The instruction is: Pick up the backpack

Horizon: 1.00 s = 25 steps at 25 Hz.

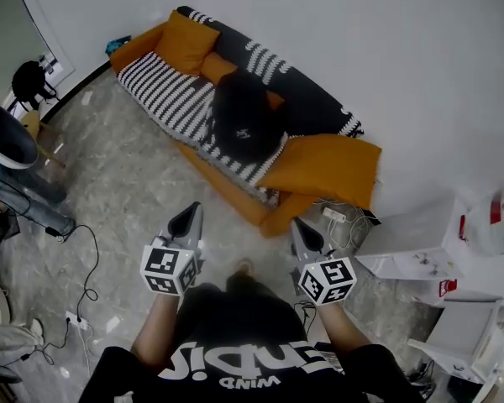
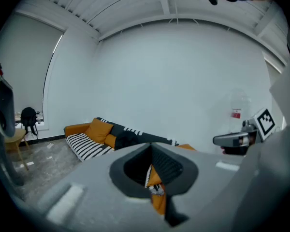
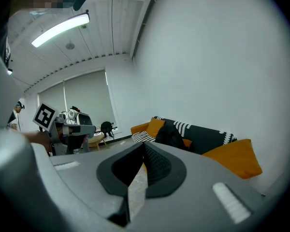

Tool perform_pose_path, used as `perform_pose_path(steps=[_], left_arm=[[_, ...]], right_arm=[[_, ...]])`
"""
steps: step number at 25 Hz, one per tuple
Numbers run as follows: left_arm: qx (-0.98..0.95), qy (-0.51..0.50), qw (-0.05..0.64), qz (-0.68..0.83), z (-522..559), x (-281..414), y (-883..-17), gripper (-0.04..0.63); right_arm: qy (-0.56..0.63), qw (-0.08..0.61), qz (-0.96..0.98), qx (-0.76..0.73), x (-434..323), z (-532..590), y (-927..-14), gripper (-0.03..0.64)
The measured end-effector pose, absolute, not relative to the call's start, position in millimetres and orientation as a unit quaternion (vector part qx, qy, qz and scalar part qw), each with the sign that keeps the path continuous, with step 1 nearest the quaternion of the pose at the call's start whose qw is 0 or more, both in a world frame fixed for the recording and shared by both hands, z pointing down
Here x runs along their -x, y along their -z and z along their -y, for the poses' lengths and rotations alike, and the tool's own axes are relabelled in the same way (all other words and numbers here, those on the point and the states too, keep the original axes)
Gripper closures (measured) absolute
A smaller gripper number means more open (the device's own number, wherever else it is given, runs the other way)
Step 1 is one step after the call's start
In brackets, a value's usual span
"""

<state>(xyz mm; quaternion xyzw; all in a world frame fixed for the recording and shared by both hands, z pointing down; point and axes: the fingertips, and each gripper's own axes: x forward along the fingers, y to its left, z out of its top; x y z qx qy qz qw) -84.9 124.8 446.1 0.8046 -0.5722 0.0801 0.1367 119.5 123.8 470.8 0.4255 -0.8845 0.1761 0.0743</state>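
- Sitting mid-sofa point(image 1: 164, 91): black backpack point(image 1: 239, 124), resting on the striped seat and leaning back against the dark backrest.
- Lying at the sofa's far end: orange cushion point(image 1: 185, 40). Peeking out from behind the backpack on both sides: smaller orange pad point(image 1: 216, 65).
- Draping over the sofa's near end, just beside the backpack: large orange cushion point(image 1: 332, 166).
- Holding left gripper point(image 1: 187, 215) out ahead of the torso, aiming at the sofa, well apart from the backpack. Jaws pressing together, clamping nothing.
- Holding right gripper point(image 1: 301, 229) alongside it, aiming the same way, also well short of the sofa. Jaws meeting at the tips, nothing between them.
- Hovering over grey marble floor point(image 1: 126, 175), both of them, touching nothing.
- Showing up in both gripper views: sofa and backpack ahead, beyond the closed tips.
- Trailing across the floor at left: black cables point(image 1: 86, 280).
- Lying by the sofa's near end: white power strip point(image 1: 334, 215).
- Standing against the wall at right: white boxes point(image 1: 412, 242).
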Motion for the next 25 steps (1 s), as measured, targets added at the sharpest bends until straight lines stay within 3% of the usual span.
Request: perform_pose_path(steps=[25], left_arm=[[-0.844,-0.072,0.142,0.513,161.1,118.5,-449.1,0.594]], right_arm=[[-0.195,0.1,0.865,-0.452,-73.8,140.8,-484.8,0.62]])
